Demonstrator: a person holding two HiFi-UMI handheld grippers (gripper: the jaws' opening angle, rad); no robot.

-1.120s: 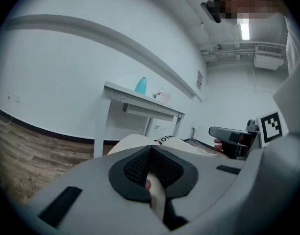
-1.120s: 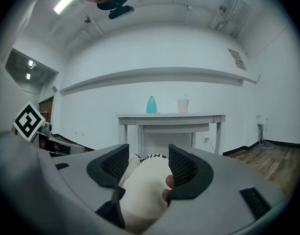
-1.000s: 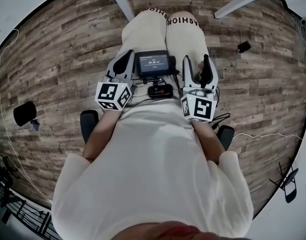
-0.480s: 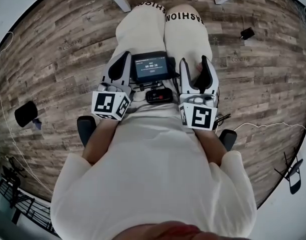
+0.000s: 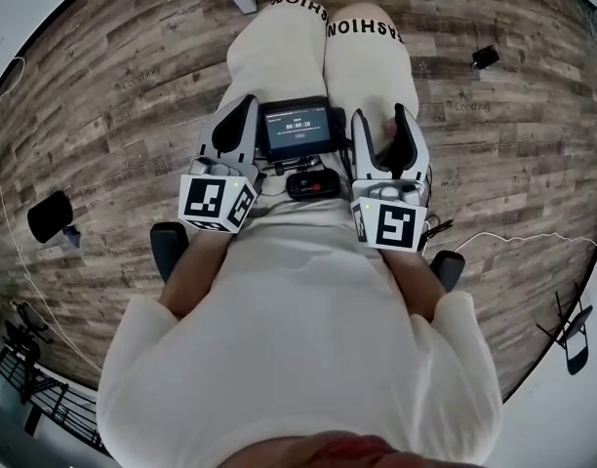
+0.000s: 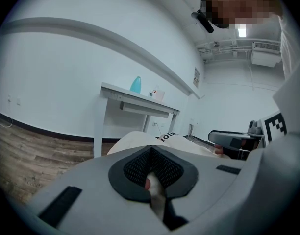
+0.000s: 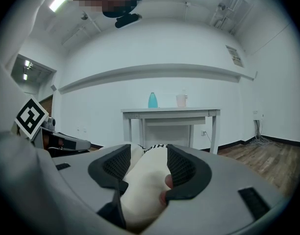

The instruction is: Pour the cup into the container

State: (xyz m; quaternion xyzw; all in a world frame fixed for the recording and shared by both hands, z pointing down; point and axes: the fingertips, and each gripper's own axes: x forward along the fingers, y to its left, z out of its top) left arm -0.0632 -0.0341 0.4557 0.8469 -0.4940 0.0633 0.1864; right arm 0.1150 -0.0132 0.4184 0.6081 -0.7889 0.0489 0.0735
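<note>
Pale pink cup (image 7: pixel 181 100) and teal bottle-shaped container (image 7: pixel 152 100) are seen side by side on the white table (image 7: pixel 169 111), upper centre, far off. The left claw (image 6: pixel 151 163) is pressed together. The right claw (image 7: pixel 149 163), just narrowed, stands apart around a cream trouser leg (image 7: pixel 145 185), gripping nothing. Unless it is widened, the cup could be toppled and spilled.
</note>
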